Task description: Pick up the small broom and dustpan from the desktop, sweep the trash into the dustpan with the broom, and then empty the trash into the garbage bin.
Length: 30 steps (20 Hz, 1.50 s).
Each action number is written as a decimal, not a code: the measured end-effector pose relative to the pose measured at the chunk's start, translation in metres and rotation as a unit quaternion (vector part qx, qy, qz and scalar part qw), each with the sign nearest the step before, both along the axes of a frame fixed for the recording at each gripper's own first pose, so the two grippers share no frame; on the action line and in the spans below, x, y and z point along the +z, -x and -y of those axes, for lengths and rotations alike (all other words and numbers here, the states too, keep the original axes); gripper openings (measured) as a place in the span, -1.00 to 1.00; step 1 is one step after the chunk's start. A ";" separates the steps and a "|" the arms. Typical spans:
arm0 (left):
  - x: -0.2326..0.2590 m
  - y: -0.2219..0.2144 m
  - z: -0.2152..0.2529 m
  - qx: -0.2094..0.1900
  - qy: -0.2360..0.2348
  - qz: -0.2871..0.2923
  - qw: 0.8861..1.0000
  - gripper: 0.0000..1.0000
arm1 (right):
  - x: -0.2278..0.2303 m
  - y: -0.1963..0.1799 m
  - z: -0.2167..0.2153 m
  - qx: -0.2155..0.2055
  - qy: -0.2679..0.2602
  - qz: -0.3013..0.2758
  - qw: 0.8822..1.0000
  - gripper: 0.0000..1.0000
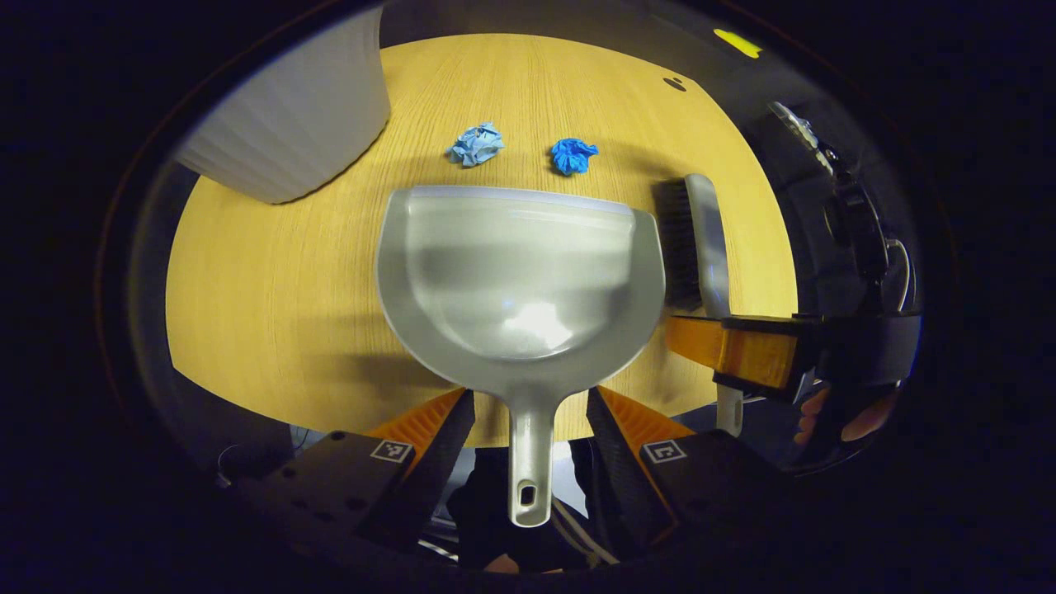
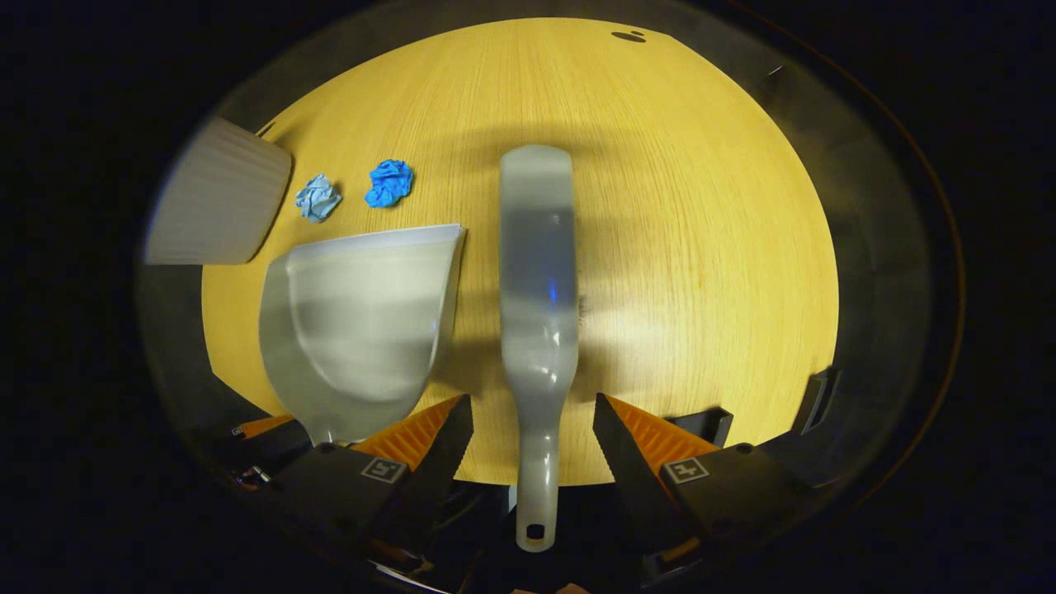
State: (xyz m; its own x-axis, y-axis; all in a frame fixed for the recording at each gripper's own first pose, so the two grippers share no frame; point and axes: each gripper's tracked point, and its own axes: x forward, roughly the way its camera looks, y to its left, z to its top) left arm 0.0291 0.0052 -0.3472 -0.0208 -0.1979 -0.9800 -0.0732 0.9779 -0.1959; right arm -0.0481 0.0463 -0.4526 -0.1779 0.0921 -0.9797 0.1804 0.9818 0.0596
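A grey dustpan point(image 1: 520, 272) lies flat on the wooden desktop point(image 1: 272, 289), its handle point(image 1: 532, 445) sticking out over the near edge. My left gripper point(image 1: 530, 412) is open, a finger on each side of that handle with gaps showing. The small broom point(image 2: 538, 272) lies just right of the pan, black bristles point(image 1: 678, 243) facing it. My right gripper point(image 2: 535, 429) is open astride the broom's handle point(image 2: 536, 487), not touching it. Two crumpled paper balls, light blue point(image 1: 477, 144) and darker blue point(image 1: 573, 155), rest beyond the pan's lip.
A white ribbed garbage bin point(image 1: 289, 124) stands at the far left, close to the light blue ball point(image 2: 318, 198). In the left gripper view the right gripper point(image 1: 767, 351) and a hand point(image 1: 833, 417) sit at the desk's near right edge. Bare wood point(image 2: 709, 247) stretches right of the broom.
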 end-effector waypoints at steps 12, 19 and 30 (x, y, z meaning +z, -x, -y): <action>-0.030 -0.019 0.007 0.012 -0.017 -0.020 1.000 0.67 | -0.025 -0.009 -0.003 0.008 0.004 -0.018 1.000 1.00; -0.033 -0.028 0.001 0.008 -0.039 -0.037 0.999 0.67 | -0.029 -0.014 0.002 -0.006 0.013 -0.029 0.999 0.66; -0.035 -0.023 -0.006 -0.020 -0.069 -0.058 0.996 0.58 | -0.029 -0.011 0.014 0.019 0.020 -0.018 0.999 -0.07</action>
